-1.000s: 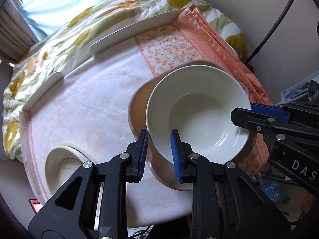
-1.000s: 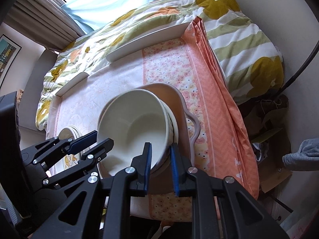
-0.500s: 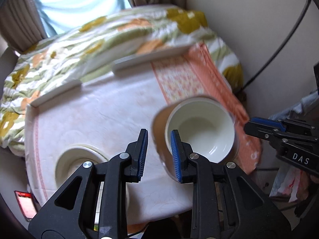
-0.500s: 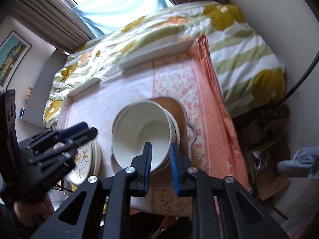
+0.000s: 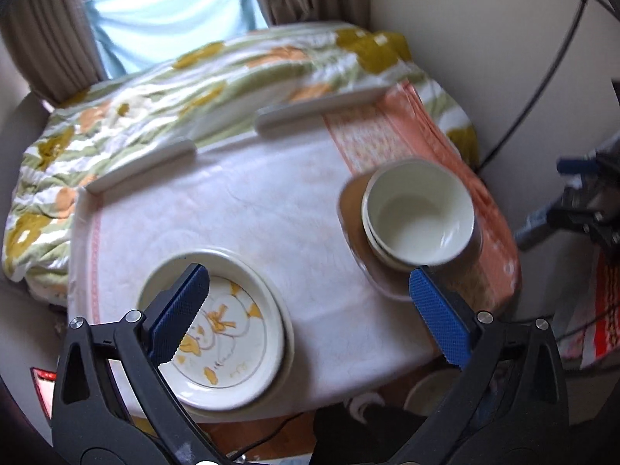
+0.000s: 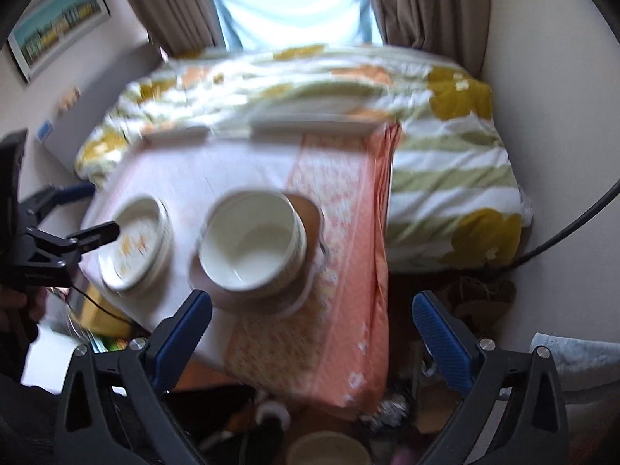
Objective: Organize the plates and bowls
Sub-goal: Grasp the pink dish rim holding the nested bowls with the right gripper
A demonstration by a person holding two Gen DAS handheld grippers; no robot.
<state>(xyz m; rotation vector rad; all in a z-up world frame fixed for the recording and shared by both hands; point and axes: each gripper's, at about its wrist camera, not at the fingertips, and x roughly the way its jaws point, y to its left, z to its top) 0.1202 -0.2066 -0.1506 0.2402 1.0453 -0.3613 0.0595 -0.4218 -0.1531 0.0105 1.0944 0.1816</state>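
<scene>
Both grippers, left [image 5: 310,310] and right [image 6: 310,333], are seen just opened wide and empty above the table [image 5: 248,209]; stacked bowls [image 5: 418,217] are blurred, plates [image 5: 217,329] partly hidden beside them.

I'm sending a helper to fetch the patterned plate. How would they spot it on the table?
On the white-clothed table, look left of the plain cream bowls stacked on a brown mat. The round cream plate with yellow-orange drawings tops a small plate stack there; it alone is decorated.
</scene>
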